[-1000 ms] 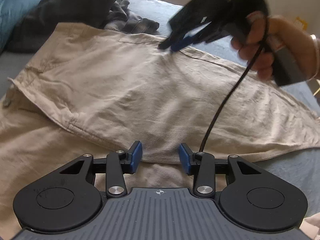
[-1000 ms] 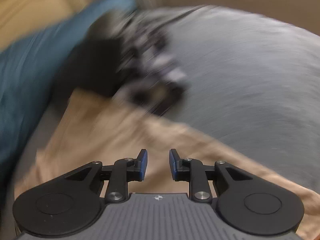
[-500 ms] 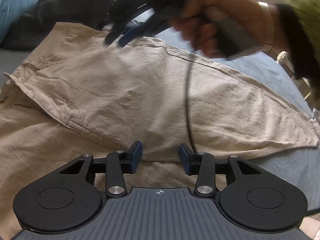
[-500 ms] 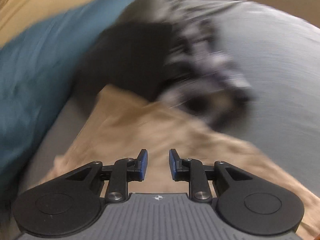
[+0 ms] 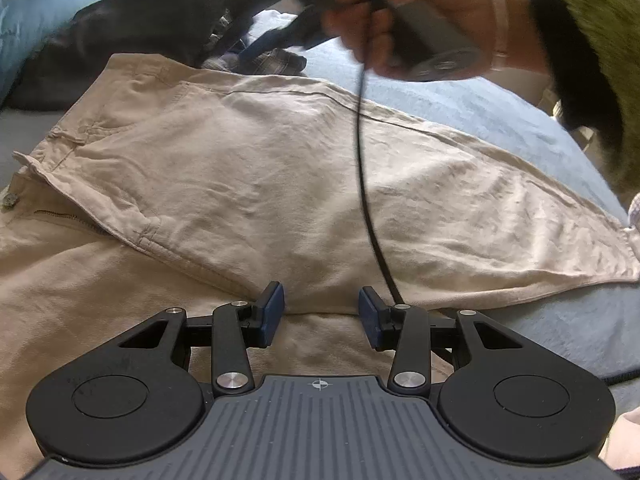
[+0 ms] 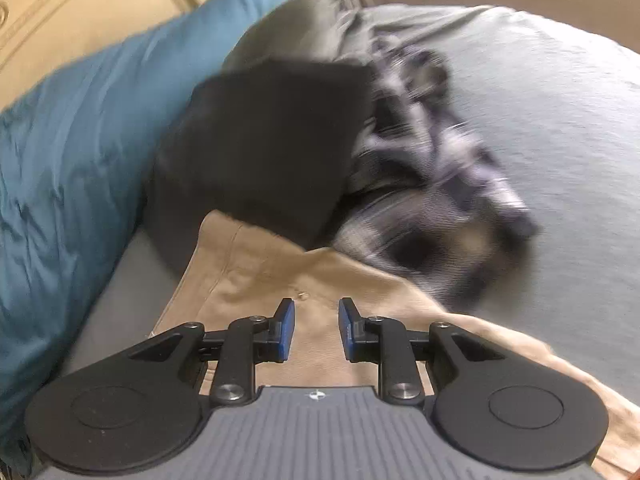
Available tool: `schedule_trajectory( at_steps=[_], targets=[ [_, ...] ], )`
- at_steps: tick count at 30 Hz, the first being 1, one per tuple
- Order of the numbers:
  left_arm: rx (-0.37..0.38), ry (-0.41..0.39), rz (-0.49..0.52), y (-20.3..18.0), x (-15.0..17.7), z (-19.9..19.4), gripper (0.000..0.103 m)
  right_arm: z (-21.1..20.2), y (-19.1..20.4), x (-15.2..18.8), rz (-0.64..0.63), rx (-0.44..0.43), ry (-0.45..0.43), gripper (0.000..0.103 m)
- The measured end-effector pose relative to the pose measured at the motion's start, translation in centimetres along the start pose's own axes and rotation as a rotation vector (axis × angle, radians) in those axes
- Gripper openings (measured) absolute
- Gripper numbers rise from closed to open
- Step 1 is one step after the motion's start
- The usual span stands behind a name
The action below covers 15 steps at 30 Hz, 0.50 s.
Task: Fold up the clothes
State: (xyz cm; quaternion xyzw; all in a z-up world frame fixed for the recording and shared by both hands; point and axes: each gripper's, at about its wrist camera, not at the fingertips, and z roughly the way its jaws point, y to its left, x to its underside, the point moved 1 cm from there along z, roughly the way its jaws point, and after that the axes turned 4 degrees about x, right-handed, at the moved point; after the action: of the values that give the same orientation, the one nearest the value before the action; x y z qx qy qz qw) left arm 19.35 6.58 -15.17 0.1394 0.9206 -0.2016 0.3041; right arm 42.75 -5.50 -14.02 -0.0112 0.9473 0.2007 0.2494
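I'm looking down at the beige trousers [image 5: 280, 184], spread across the bed [image 5: 460, 104] with one leg laid over the other and the waistband toward the pillow end. My left gripper [image 5: 321, 314] hangs just above the lower edge of the upper leg, jaws partly spread, nothing between them. My right gripper [image 6: 316, 330] sits over the far waistband corner, jaws a little apart and empty too; from the left view I see the hand [image 5: 404, 20] carrying it, cable [image 5: 366, 184] dangling across the cloth. This fabric looks like soft, medium-weight cotton, limp and wrinkly, so I judge it will sag and drag rather than hold a shape. Best holds, I reckon, are the thick seams: the waistband and the hem [image 5: 624, 248] near the bed's right edge. At the head end a blue pillow [image 6: 80, 128], a black garment [image 6: 264, 148] and a checked shirt [image 6: 432, 184] crowd the waistband; the black one touches its corner and could get caught in a pinch.
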Motion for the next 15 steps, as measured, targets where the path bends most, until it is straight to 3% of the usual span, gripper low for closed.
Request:
schedule_trajectory(
  at_steps=[4,6,7,8,10,15],
  targets=[
    [-0.029,0.016,0.016,-0.5,-0.2,0.0,0.045,-5.9,-4.0,1.4,0.095,-0.053,-0.106,0.026],
    [-0.044,0.026,0.014,-1.0,-0.2,0.1,0.052,-9.6,-6.5,3.0,0.143,-0.066,-0.149,0.026],
    [-0.056,0.033,0.0,-1.2,-0.2,0.1,0.064,-11.6,-7.7,4.0,0.162,-0.071,-0.163,0.026],
    [-0.068,0.04,-0.014,-1.4,-0.1,0.1,0.069,-13.3,-8.9,5.2,0.176,-0.07,-0.172,0.026],
    [-0.091,0.054,-0.043,-1.8,-0.1,0.0,0.069,-16.7,-11.4,7.5,0.204,-0.065,-0.189,0.027],
    [-0.164,-0.047,-0.057,-5.1,-0.7,-2.4,0.074,-23.7,-15.5,14.5,0.238,-0.052,-0.206,0.027]
  ],
)
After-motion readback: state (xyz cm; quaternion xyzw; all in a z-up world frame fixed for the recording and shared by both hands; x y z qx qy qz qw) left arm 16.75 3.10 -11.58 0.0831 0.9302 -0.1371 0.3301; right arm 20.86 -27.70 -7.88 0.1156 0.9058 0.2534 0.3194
